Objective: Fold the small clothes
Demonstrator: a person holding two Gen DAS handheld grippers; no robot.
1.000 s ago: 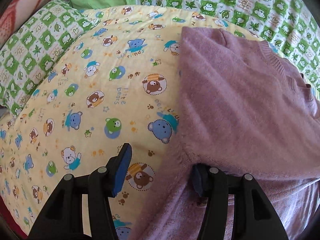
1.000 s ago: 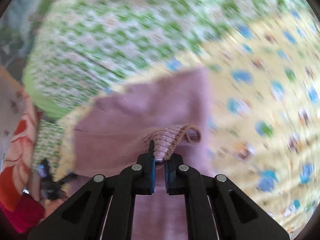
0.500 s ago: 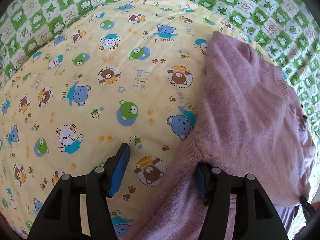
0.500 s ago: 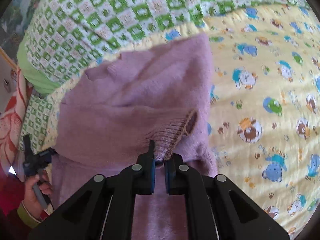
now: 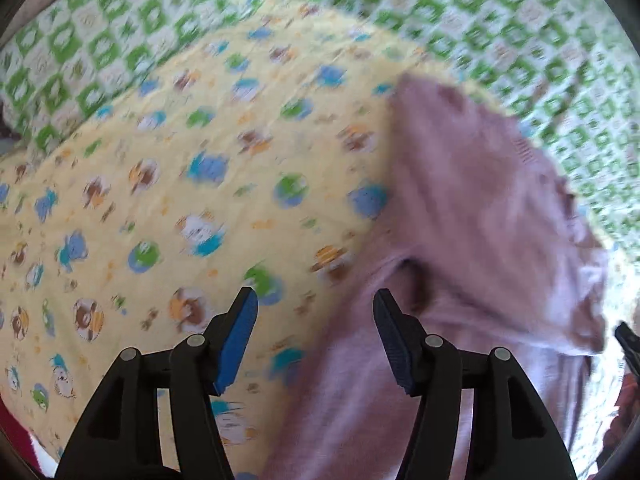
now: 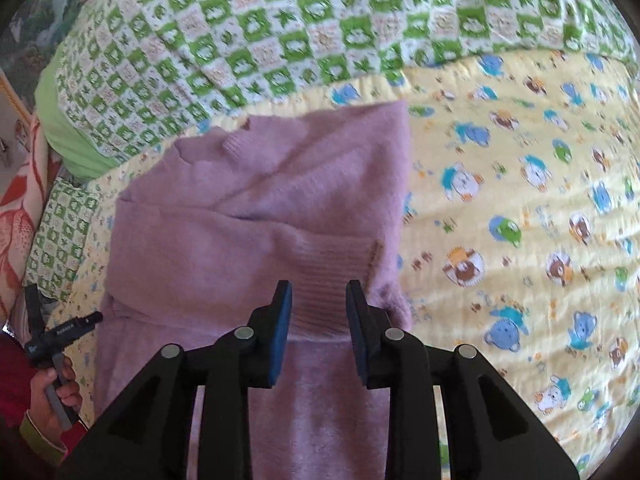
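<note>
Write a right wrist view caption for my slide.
Right gripper, jaws just opened, above ribbed cuff folded onto mauve knitted sweater on yellow bear-print quilt.

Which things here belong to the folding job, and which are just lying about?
Job:
- purple sweater, ribbed cuff folded across it
- right claw, just opened off the cuff
- left claw, open

Lying about:
- yellow bear-print blanket
- green checked quilt
</note>
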